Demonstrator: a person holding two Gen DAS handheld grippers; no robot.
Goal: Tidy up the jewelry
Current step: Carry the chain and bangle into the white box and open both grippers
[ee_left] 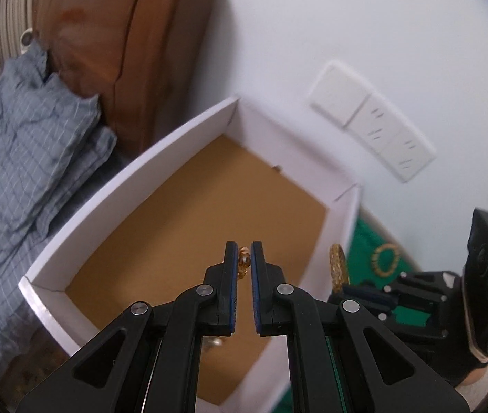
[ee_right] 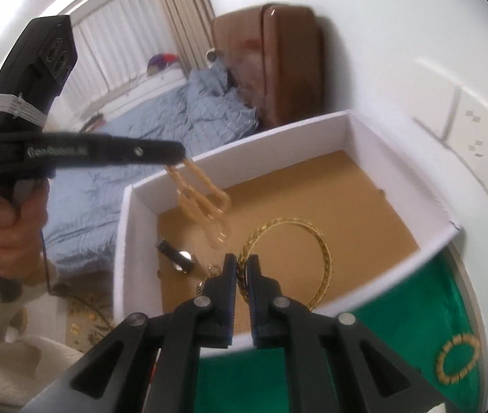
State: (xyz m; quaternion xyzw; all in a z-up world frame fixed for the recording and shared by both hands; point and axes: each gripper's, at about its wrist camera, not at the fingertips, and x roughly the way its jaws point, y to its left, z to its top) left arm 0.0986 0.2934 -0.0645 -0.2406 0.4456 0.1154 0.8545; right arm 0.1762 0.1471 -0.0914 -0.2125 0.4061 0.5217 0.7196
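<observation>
Biggest thing here is the open white cardboard box with the brown floor (ee_left: 133, 186), so I'll place everything off that. Behind it there's a bed with rumpled blue-grey striped bedding (ee_left: 20, 158) and a glossy brown headboard (ee_left: 133, 51), and on the white wall past the box's far corner sits a white bank of switches and sockets (ee_left: 374, 127). The box sits on a bright green cloth (ee_right: 398, 316), which shows along its near right side.

The left gripper (ee_left: 244, 258) hangs over the near part of the box, fingers pinched on an amber beaded bracelet (ee_left: 243, 263). In the right wrist view that bracelet dangles over the box's left wall and is blurred. The left hand (ee_right: 6, 227) is wrapped round the handle, outside the box to the left.

The right gripper (ee_right: 242, 270) is at the near right edge of the box, fingers clamped on the rim of a thin gold patterned bangle (ee_right: 316, 241), which stands up over the box floor.

Lying on the box floor near the left wall is a small dark watch with a silvery case (ee_right: 180, 258), and just beside it something small and gold that I can't make out. Out on the green cloth, right of the box and well apart from it, lies a chunky gold beaded bracelet (ee_right: 457, 359).
</observation>
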